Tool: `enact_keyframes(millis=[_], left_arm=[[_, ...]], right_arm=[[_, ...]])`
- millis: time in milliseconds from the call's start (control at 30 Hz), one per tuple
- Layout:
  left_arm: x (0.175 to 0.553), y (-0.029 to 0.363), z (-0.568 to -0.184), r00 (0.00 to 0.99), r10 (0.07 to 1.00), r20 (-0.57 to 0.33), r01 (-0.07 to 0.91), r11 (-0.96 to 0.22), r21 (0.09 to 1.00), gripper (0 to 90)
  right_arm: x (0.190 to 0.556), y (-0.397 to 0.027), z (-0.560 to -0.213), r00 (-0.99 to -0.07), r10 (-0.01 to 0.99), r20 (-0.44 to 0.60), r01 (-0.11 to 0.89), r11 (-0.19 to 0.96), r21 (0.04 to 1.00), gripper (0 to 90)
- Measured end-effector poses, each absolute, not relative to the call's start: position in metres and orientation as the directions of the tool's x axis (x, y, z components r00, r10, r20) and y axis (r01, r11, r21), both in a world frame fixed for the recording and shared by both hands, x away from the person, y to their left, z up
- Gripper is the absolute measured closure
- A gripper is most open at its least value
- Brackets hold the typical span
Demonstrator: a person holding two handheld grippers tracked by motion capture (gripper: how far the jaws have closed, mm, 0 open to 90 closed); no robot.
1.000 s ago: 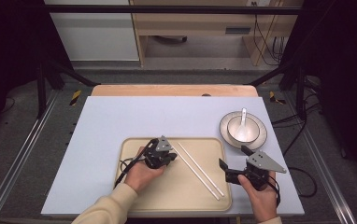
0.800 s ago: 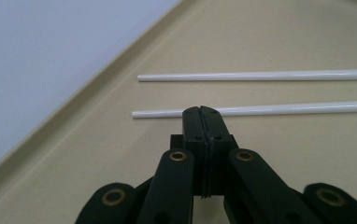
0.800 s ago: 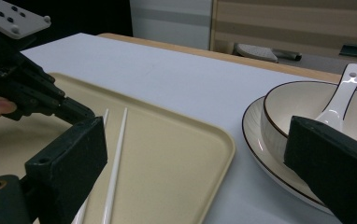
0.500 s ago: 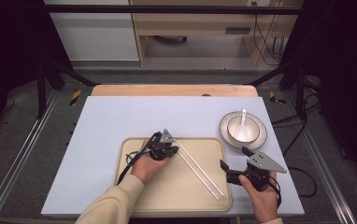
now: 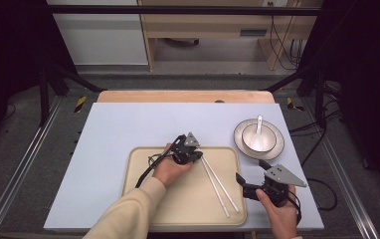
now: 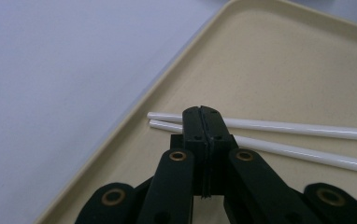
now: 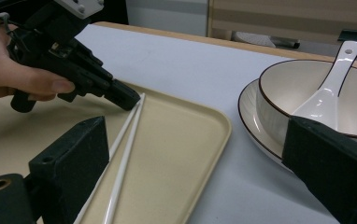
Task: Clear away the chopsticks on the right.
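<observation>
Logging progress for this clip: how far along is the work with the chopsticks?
Done: spoon sits in the bowl on its plate. In hand: the left gripper, jaws shut with nothing between them, is at the far ends of the chopsticks lying on the tray. The right gripper waits open beside the tray. Left: chopsticks not yet gripped or lifted.

A lab recording station is suggested by the black metal frame (image 5: 53, 74), floor rails (image 5: 24, 164), trailing cables (image 5: 282, 40) and bare tabletop (image 5: 128, 124).
</observation>
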State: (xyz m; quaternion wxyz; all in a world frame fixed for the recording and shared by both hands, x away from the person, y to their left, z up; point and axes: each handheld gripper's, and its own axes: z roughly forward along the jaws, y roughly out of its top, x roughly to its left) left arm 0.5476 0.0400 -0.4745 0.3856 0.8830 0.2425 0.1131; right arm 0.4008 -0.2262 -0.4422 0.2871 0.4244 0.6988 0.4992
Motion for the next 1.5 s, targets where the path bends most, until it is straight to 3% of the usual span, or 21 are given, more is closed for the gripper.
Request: enact_keyframes(millis=[1033, 1500], left_arm=[[0.532, -0.025, -0.477, 0.924, 0.381, 0.022, 0.245, -0.635, 0.733, 89.2], [0.514, 0.008, -0.464, 0.928, 0.368, 0.054, 0.197, -0.609, 0.768, 86.0]], right_arm=[[0.401, -0.230, -0.442, -0.446, 0.895, 0.033, 0.323, 0.126, 0.938, 8.1], [0.398, -0.233, -0.441, -0.441, 0.897, 0.039, 0.317, 0.115, 0.941, 8.3]])
